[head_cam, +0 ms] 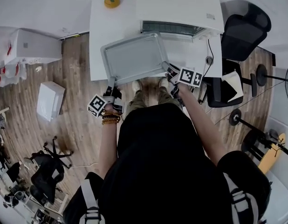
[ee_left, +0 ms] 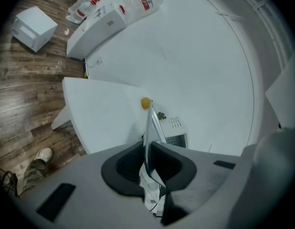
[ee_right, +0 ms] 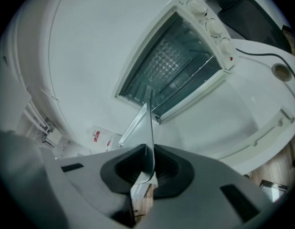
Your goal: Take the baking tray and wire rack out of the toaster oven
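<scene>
Now: left gripper [head_cam: 111, 85] clamped on baking tray [head_cam: 134, 59], near-left rim. Tray is clear of the oven, held over white table [head_cam: 99, 31]. Right gripper [head_cam: 168, 71] clamped on near-right corner. Toaster oven [head_cam: 181, 13] open; wire rack [ee_right: 172, 63] apparently still inside. Next, probably: set tray down level, release both together.

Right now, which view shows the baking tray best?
The head view: the whole baking tray shows from above, in front of the toaster oven, with the left gripper and right gripper clamped on its near corners. Each gripper view shows it only edge-on, a thin strip between that gripper's jaws.
</scene>
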Demonstrator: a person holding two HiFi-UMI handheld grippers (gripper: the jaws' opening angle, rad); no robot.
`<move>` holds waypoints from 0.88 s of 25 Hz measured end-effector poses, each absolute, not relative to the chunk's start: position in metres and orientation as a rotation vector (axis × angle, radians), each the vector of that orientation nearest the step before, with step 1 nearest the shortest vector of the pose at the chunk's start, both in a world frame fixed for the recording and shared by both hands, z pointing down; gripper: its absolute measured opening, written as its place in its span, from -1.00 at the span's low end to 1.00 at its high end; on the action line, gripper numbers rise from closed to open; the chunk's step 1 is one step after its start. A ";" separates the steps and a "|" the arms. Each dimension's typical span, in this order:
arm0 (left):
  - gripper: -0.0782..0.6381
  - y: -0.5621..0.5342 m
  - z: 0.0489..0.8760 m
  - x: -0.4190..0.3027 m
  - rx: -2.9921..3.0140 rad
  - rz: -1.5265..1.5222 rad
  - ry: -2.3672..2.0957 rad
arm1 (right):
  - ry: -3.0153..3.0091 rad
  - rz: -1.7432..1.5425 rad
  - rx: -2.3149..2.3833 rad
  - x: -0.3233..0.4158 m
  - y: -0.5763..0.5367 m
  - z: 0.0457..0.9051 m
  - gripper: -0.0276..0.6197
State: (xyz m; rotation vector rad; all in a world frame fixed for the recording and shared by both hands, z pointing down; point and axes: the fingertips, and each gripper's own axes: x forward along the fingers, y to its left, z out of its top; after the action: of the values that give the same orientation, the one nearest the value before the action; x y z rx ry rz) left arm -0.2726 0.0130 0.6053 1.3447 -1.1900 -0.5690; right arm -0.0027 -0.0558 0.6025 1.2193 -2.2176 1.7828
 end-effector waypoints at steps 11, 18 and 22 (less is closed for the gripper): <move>-0.61 0.047 0.632 -0.382 1.182 -0.684 -1.392 | -2.242 1.641 0.930 -0.139 -0.098 0.620 -0.74; -0.61 0.033 0.656 -0.412 1.093 -0.737 -1.464 | -2.189 1.602 0.877 -0.187 -0.140 0.643 -0.74; -0.61 0.014 0.672 -0.414 1.076 -0.709 -1.475 | -2.110 1.570 0.885 -0.191 -0.161 0.670 -0.74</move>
State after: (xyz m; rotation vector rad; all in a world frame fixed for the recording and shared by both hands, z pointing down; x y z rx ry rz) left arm -0.4136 0.0136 0.6717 1.0763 -1.4754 -0.7094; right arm -0.1911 -0.1611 0.6700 0.8850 -2.1097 1.5704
